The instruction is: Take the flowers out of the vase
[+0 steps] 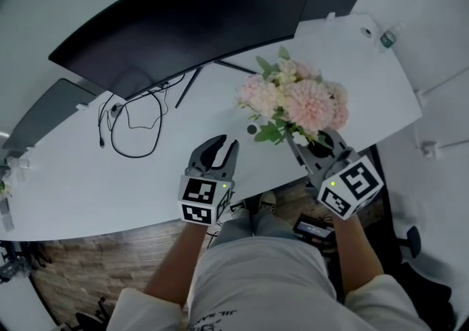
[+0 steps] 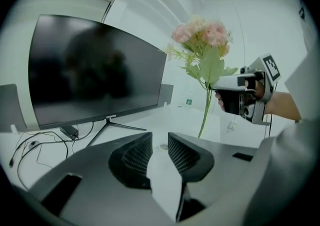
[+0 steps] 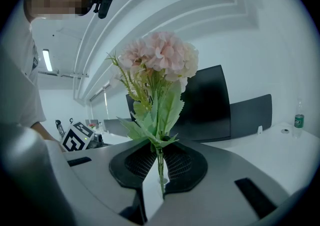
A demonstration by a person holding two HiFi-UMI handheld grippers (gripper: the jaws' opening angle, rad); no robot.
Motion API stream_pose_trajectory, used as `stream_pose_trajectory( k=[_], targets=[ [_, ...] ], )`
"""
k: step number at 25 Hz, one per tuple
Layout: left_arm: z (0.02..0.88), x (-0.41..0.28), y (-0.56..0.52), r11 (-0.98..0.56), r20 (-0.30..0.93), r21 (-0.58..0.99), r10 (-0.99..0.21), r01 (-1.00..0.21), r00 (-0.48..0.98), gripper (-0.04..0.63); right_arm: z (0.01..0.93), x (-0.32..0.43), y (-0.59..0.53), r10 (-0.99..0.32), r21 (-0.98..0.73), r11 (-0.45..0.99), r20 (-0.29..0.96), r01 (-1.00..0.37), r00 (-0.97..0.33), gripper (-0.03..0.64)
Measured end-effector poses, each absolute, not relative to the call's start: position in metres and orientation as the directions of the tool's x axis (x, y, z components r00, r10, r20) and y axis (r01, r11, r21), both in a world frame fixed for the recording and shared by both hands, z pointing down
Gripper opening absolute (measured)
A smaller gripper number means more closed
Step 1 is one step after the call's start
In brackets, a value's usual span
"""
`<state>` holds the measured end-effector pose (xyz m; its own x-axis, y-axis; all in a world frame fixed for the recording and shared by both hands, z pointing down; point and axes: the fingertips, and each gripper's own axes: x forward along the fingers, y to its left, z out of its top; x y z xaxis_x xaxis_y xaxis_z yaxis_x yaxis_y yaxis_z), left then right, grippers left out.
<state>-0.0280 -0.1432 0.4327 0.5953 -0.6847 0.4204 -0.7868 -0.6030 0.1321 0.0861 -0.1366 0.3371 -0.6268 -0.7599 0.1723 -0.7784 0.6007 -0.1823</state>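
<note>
A bunch of pink flowers (image 1: 308, 102) with green leaves is held above the white desk (image 1: 88, 183) on the right. My right gripper (image 1: 314, 145) is shut on the thin green stems (image 3: 160, 162), and the blooms (image 3: 160, 55) stand upright above its jaws. In the left gripper view the bouquet (image 2: 202, 35) hangs free of the desk, its bare stem (image 2: 205, 115) pointing down below the right gripper (image 2: 227, 84). My left gripper (image 1: 226, 143) hovers to the left of the flowers, its jaws (image 2: 160, 137) apart with nothing between them. No vase is plainly in view.
A wide dark monitor (image 1: 190, 15) stands at the back of the desk, with loose black cables (image 1: 135, 128) to its left. A small dark round spot (image 1: 251, 129) sits on the desk near the flowers. A bottle (image 1: 388, 38) stands at the far right corner.
</note>
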Motion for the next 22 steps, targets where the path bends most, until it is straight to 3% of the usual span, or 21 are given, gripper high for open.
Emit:
stream_pose_trajectory(
  k=[7, 22],
  targets=[
    [0.408, -0.031, -0.126, -0.619, 0.419, 0.118, -0.678, -0.777, 0.604, 0.011, 0.335, 0.088, -0.124, -0.77, -0.2, 0.585, 0.168, -0.786, -0.616, 0.061],
    [0.393, -0.032, -0.099, -0.63, 0.417, 0.07, -0.685, -0.773, 0.597, 0.003, 0.332, 0.093, -0.113, -0.764, -0.215, 0.585, 0.176, -0.782, -0.62, 0.061]
  ],
)
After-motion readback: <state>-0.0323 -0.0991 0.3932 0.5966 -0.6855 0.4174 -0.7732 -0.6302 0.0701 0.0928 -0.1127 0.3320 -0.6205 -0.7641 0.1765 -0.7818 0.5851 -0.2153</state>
